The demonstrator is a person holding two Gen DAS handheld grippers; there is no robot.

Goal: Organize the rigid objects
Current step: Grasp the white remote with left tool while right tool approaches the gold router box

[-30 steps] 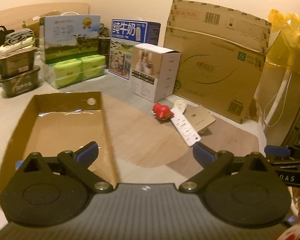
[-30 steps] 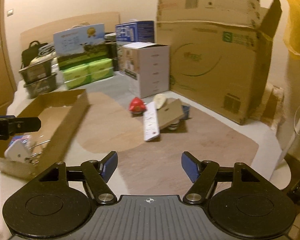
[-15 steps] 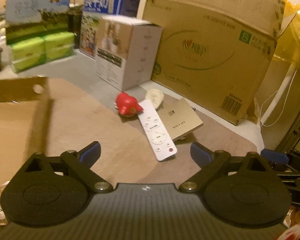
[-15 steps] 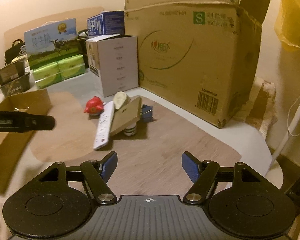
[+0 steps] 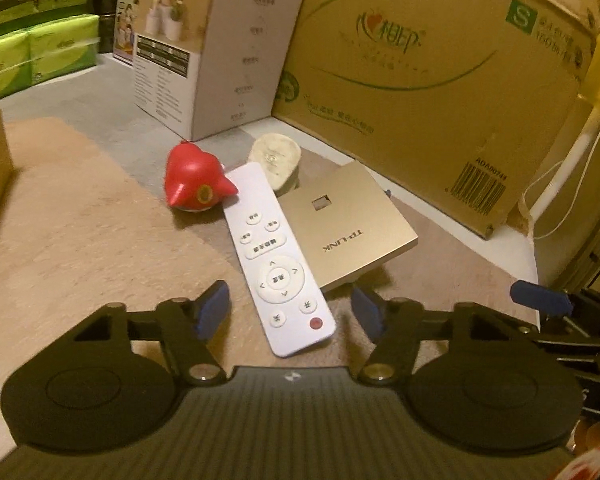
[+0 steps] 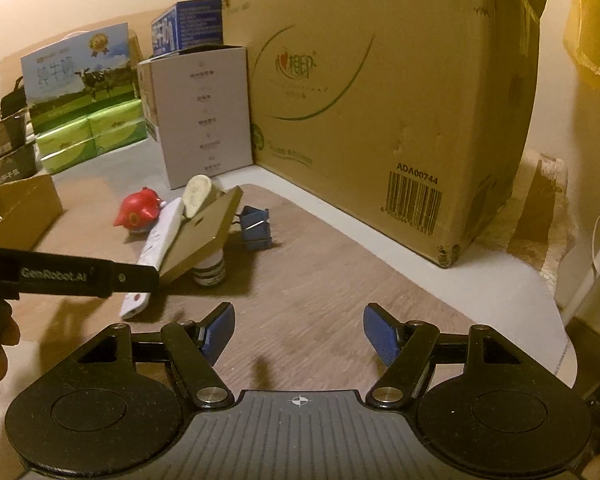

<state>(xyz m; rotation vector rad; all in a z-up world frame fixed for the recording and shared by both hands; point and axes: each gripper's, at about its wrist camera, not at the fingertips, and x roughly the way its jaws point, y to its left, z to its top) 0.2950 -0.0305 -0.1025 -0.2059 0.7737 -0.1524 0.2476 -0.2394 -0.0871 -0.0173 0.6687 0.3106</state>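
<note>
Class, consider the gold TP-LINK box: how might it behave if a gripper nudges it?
The gold TP-LINK box sits tilted, propped on a small bottle, so it would probably slip off or tip. Its flat, smooth faces look stiff and perhaps slippery.

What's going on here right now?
A person is tidying loose items on a wooden tabletop. The left gripper is closing around the near end of the long white remote control, pads not yet touching. The remote leans among a red bird-shaped toy and a tilted gold TP-LINK box. The right gripper hangs open over bare wood.
</note>
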